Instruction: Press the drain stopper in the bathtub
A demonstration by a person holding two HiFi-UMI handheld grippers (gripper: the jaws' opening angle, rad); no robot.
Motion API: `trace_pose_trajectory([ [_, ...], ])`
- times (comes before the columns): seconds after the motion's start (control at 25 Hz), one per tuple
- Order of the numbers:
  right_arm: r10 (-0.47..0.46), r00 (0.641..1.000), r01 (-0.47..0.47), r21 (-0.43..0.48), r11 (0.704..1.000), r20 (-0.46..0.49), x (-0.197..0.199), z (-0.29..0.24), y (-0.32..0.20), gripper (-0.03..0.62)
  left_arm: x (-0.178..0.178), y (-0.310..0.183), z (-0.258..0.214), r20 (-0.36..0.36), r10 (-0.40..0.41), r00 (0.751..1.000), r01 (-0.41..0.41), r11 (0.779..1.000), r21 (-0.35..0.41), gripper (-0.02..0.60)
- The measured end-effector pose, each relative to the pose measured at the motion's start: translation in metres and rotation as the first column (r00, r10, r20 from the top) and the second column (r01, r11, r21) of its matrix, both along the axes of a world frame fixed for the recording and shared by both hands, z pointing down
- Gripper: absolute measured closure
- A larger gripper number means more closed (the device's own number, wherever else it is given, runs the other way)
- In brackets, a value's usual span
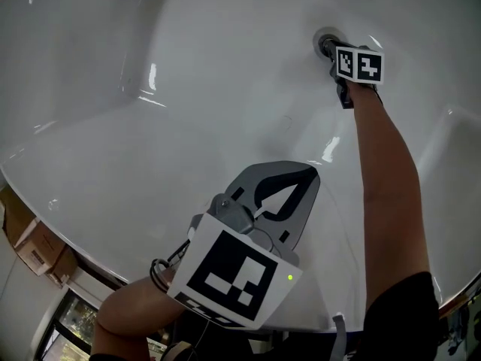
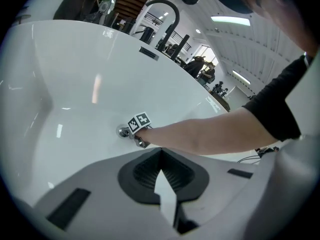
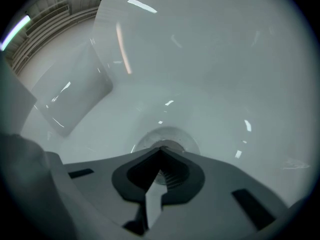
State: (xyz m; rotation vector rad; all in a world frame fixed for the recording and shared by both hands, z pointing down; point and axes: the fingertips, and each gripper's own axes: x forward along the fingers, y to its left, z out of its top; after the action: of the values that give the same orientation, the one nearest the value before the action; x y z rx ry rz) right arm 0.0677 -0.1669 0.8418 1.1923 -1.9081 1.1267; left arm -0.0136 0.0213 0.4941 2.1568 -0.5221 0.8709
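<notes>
The round chrome drain stopper (image 1: 325, 43) sits in the floor of the white bathtub (image 1: 188, 111), at the far right. My right gripper (image 1: 331, 50) is shut, and its closed tips rest on the stopper (image 3: 167, 135), covering its near edge. In the right gripper view the jaws (image 3: 161, 148) meet in a point right over the drain. My left gripper (image 1: 309, 174) hangs shut above the tub's near slope, holding nothing. From the left gripper view (image 2: 161, 150) I see the stopper (image 2: 122, 131) far off, with the right gripper (image 2: 128, 133) on it.
The tub's near rim (image 1: 83, 265) runs along the bottom left, with cardboard boxes (image 1: 37, 247) outside it. A black arched faucet (image 2: 165, 11) stands on the far rim. People (image 2: 200, 66) stand far in the background.
</notes>
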Motion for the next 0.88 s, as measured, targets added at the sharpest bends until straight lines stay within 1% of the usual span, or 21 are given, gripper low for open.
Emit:
trace_pose_trajectory([
  [0.12,-0.003,1.0,0.003,-0.01,1.0,-0.009,-0.0004,0.0028,-0.0023,0.582,0.0007,0.0002,-0.0012,-0.003,-0.003,1.0,0.003,1.0,-0.013,0.578],
  [0.44,0.016,1.0,-0.016,-0.033,0.999,0.001,0.0,0.0038,-0.0018,0.582,0.0019,0.004,0.0028,-0.014,-0.024,1.0,0.024,0.999,-0.045,0.578],
  [0.56,0.025,1.0,-0.024,-0.056,0.998,0.009,0.0007,0.0047,-0.0009,0.583,0.0019,0.0038,0.0016,-0.022,-0.029,0.999,0.028,0.998,-0.048,0.578],
  [0.64,0.013,1.0,-0.014,-0.08,0.997,-0.008,-0.0007,0.0057,-0.0014,0.583,0.0013,0.0036,0.0022,-0.026,-0.036,0.999,0.035,0.998,-0.05,0.578],
  [0.72,-0.014,0.999,0.009,-0.095,0.995,-0.049,-0.0024,0.007,-0.0018,0.583,0.0008,0.0037,0.0034,-0.028,-0.044,0.999,0.043,0.997,-0.057,0.578],
  [0.8,-0.031,0.996,0.023,-0.096,0.995,-0.088,-0.0025,0.0083,-0.0015,0.582,0.0016,0.0037,0.0031,-0.032,-0.047,0.998,0.045,0.997,-0.065,0.578],
  [0.88,-0.03,0.994,0.021,-0.085,0.996,-0.106,-0.0019,0.0087,-0.0024,0.583,0.0031,0.0029,0.001,-0.038,-0.043,0.998,0.04,0.997,-0.065,0.578],
])
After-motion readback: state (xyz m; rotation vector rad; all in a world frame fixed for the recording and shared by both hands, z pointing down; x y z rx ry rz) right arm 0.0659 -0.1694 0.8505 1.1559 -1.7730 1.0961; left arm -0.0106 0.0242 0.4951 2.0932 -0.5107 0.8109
